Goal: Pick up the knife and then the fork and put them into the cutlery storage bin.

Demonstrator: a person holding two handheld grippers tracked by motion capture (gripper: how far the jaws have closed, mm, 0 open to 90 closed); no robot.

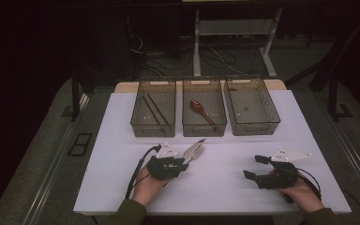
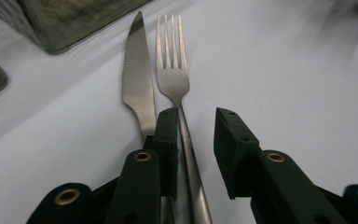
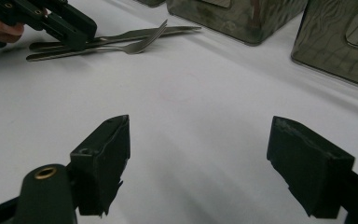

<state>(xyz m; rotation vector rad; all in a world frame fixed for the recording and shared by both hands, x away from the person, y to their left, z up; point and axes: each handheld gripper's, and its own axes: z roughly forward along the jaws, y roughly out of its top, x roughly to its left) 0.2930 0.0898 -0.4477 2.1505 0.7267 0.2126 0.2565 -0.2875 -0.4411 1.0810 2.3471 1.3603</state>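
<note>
Left gripper (image 2: 196,140) released astride fork (image 2: 172,77) handle beside knife (image 2: 137,79) on surface (image 2: 284,70); right gripper (image 3: 198,163) released, holding nothing

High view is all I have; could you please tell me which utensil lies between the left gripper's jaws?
Observer: The fork has its handle between the jaws of the left gripper; the knife lies outside them.
Operator: Thanks, is it gripped?
Observer: No, a gap shows between the handle and one jaw.
Operator: And the right gripper?
Observer: Open over bare table, nothing between its jaws.
</note>
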